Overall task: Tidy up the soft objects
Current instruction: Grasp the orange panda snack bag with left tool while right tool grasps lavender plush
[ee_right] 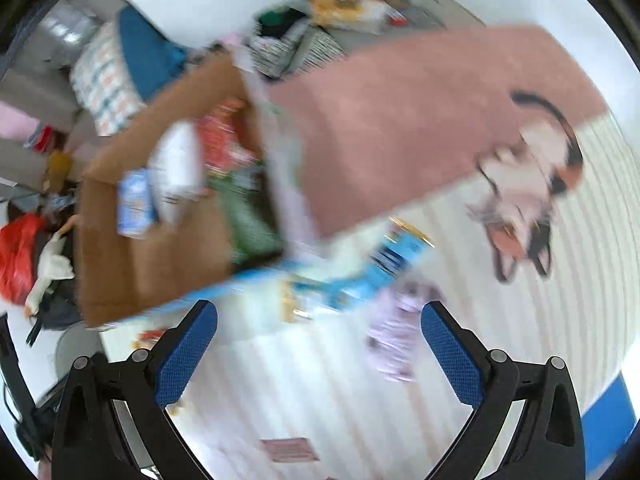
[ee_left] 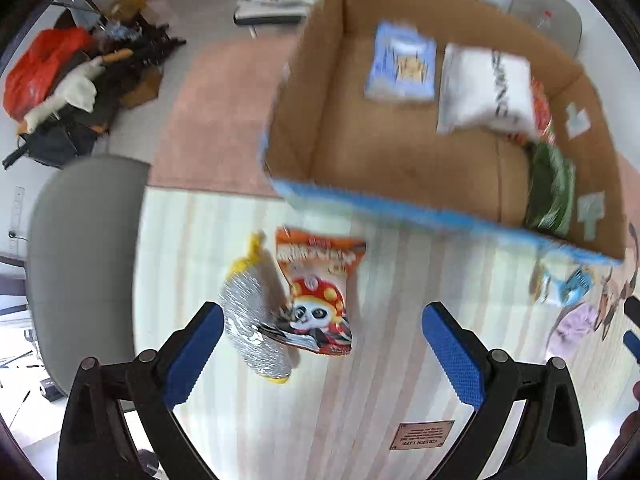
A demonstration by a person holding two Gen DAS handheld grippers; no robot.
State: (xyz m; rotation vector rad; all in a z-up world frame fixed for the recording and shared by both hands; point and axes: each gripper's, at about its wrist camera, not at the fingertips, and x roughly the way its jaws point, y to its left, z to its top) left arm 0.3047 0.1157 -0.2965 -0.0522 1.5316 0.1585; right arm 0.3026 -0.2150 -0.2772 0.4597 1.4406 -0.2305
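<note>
Orange and glossy, the panda snack packet (ee_left: 320,292) lies flat on the striped mat (ee_left: 240,400), touching a silver-and-yellow pouch (ee_left: 254,320) on its left. Both are set just short of the cardboard box (ee_left: 304,128), which already holds a blue packet (ee_left: 402,66), a white pouch (ee_left: 486,88) and a green bag (ee_left: 550,192). The step in hand is judged to be a reach for the next loose item, with part of the sorting done. The packet's long axis runs from the box edge down toward the left gripper (ee_left: 322,354), its printed top toward the box. The jaws of that gripper are spread wide, nothing between the pads. A descent squarely across the packet's short sides is called for. The right gripper (ee_right: 319,352) is likewise spread and empty, above a blue wrapper (ee_right: 376,272) and a lilac item (ee_right: 394,332), both blurred
</note>
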